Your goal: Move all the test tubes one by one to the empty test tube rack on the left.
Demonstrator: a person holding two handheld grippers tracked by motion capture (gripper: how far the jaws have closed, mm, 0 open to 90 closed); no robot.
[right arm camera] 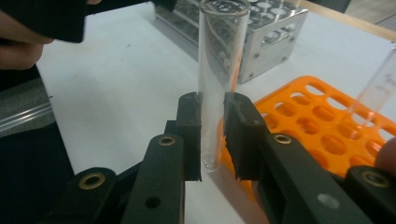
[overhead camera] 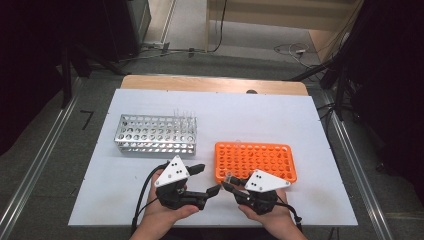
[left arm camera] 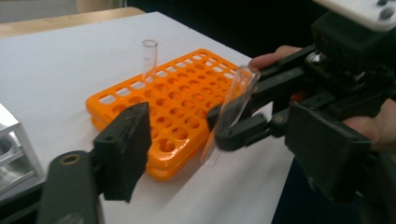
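Observation:
My right gripper (right arm camera: 212, 135) is shut on a clear glass test tube (right arm camera: 217, 70), its pads clamping the tube near its rounded bottom. In the high view it (overhead camera: 227, 182) sits at the near left corner of the orange rack (overhead camera: 255, 160). My left gripper (overhead camera: 209, 178) faces it from the left with its jaws apart. In the left gripper view, the held tube (left arm camera: 211, 148) leans between my two wide pads (left arm camera: 123, 147), and neither pad touches it. A second tube (left arm camera: 149, 58) stands upright in the far corner of the orange rack (left arm camera: 182, 107).
A metal rack (overhead camera: 155, 132) stands at the back left on the white table (overhead camera: 250, 115), with several glass tubes (overhead camera: 182, 114) at its right end. The table's near edge runs just under both hands. Dark floor and cables lie beyond the table.

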